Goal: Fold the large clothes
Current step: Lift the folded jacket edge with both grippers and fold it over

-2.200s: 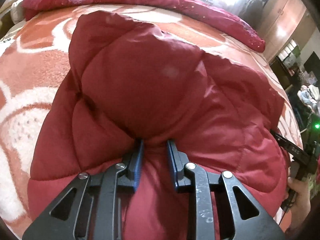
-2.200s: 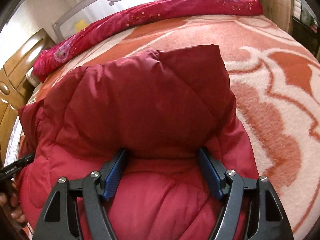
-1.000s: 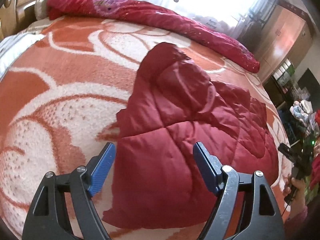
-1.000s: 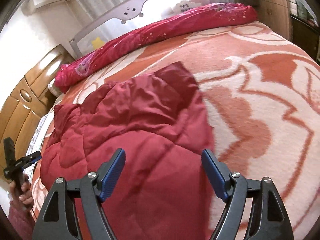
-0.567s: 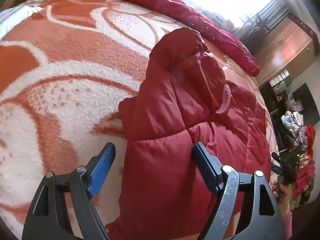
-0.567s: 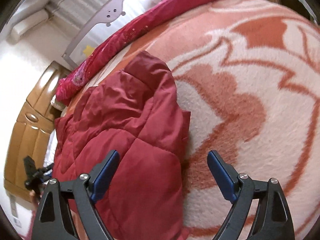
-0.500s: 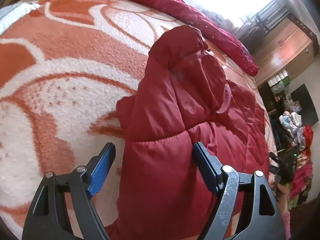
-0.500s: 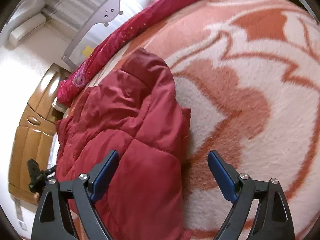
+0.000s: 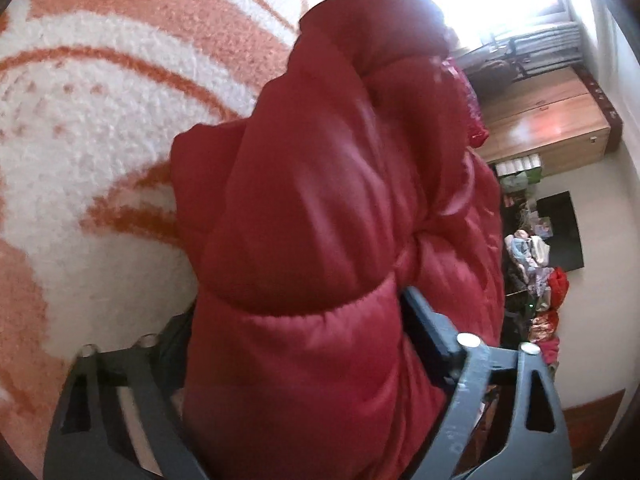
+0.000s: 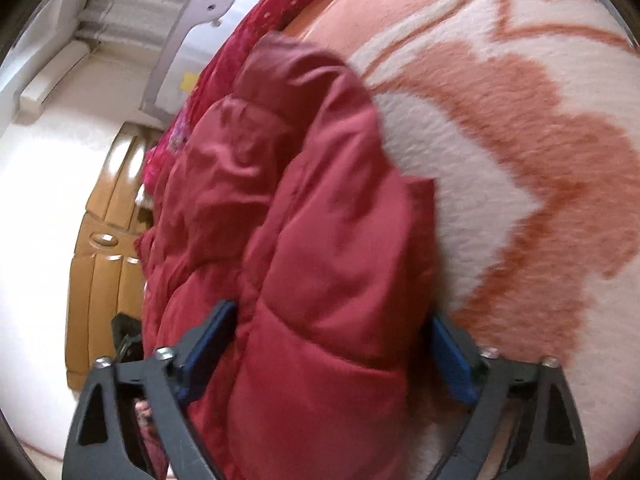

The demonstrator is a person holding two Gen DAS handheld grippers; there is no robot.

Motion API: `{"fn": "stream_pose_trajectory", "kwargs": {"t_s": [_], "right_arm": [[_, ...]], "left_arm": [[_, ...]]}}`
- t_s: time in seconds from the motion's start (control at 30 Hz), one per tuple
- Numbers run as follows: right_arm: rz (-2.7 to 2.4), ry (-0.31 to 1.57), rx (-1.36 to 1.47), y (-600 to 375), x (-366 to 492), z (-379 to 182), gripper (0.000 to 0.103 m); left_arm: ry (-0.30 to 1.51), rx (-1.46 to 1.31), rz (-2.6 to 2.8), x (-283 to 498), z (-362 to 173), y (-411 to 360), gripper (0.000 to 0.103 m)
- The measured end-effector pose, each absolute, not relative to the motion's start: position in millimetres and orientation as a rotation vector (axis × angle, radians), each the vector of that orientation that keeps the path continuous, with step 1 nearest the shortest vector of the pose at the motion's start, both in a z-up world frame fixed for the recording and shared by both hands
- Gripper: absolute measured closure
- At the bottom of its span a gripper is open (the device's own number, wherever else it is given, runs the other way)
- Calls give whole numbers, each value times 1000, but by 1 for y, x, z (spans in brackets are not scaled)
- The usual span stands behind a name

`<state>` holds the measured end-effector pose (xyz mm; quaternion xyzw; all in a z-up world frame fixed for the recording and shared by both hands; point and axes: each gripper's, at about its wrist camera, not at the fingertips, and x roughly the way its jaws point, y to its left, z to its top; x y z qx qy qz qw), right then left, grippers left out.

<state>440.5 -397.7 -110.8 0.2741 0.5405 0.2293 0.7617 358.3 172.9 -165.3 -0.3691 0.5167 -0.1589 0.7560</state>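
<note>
A puffy dark red quilted jacket [image 9: 340, 184] lies folded on an orange and white flower-patterned blanket [image 9: 100, 120]. In the left wrist view my left gripper [image 9: 298, 312] stands wide around the jacket's near left edge. Its right finger [image 9: 428, 332] lies against the fabric and its left finger is hidden behind the bulge. In the right wrist view the same jacket [image 10: 320, 220] fills the gap of my right gripper [image 10: 332, 314]. The right gripper's jaws are closing, with the blue pads [image 10: 204, 344] on either side of the jacket's right edge, over the blanket [image 10: 520, 160].
A rolled red flowered quilt [image 10: 256, 20] runs along the far side of the bed below a grey bed rail [image 10: 192, 12]. A wooden headboard [image 10: 100, 260] stands left of the bed. A wooden wardrobe [image 9: 552, 120] and heaped clothes [image 9: 536, 260] are beyond the bed.
Both grippers let go of the folded jacket, drew back and apart, then dropped low and rolled onto its side edges. The jacket now bulges between both pairs of jaws; the right pair has narrowed.
</note>
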Motion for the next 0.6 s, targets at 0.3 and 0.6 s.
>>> {"fn": "stream_pose_trajectory", "kwargs": {"t_s": [0.3,0.6], "right_arm": [[503,1156,597,-389,419,-83,65],[597,1118,565,-383,331,-36,69]], "left_arm": [[1077,-654,-333,334,-121,154,58],[972,-641,-395,228,-75,160,62]]}}
